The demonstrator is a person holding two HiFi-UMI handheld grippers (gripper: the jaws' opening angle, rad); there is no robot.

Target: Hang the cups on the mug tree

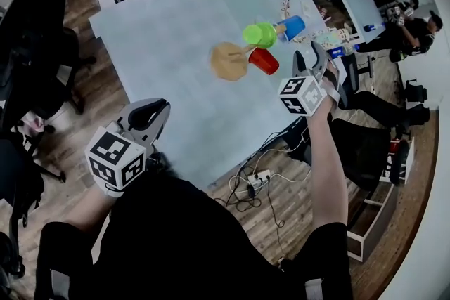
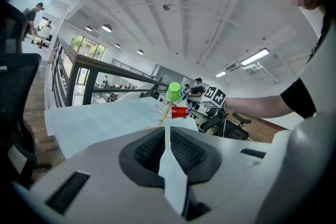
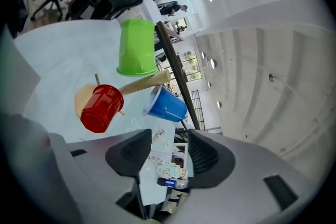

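I see the mug tree (image 1: 228,61) standing on the pale table (image 1: 169,38), and all three cups hang from its pegs. The green cup (image 1: 259,34) sits highest on the tree, with its mouth turned down in the right gripper view. The red cup (image 1: 264,61) hangs on a lower peg on the side of the tree facing my right gripper. The blue cup (image 1: 291,27) hangs on the tree's far side from me.

My right gripper (image 1: 309,54) hovers just beside the tree, close to the red cup but not touching it. Its fingers stand well apart with nothing between them; through the gap I see only the table edge and some clutter beyond.

My left gripper (image 1: 151,112) is well apart from the tree, out at the table's near edge and pointing towards it. Its fingers are pressed together and hold nothing.
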